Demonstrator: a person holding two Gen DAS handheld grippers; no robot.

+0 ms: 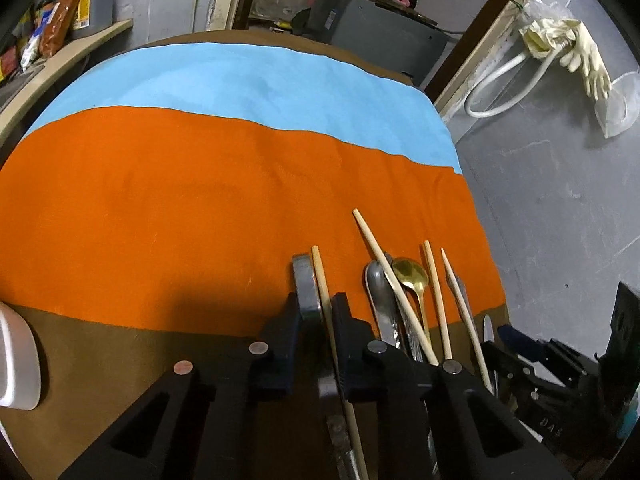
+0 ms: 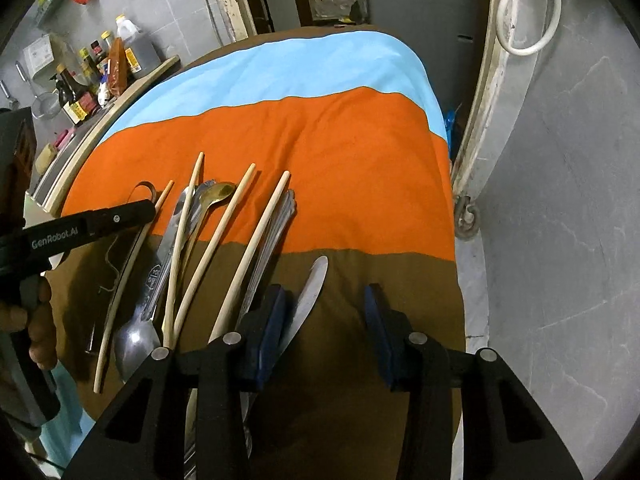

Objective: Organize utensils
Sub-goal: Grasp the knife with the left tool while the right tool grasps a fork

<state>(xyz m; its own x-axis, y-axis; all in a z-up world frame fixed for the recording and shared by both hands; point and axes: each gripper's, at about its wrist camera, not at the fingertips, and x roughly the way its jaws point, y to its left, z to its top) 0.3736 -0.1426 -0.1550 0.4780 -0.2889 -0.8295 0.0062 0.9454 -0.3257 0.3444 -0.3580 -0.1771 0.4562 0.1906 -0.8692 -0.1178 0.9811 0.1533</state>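
Utensils lie in a row on the striped cloth (image 1: 160,200): several wooden chopsticks (image 2: 224,236), a steel spoon (image 2: 136,336), a gold spoon (image 1: 410,274) and a butter knife (image 2: 308,296). My left gripper (image 1: 318,312) is shut on a grey metal utensil handle (image 1: 306,284) with a chopstick (image 1: 322,276) beside it; it also shows in the right wrist view (image 2: 132,212). My right gripper (image 2: 326,308) is open and empty, its left finger just beside the butter knife.
A white dish (image 1: 18,364) sits at the table's left edge. A counter with sauce bottles (image 2: 80,92) stands left of the table. A grey cabinet (image 1: 376,32) is behind it. The table's right edge drops to a grey floor (image 2: 560,200).
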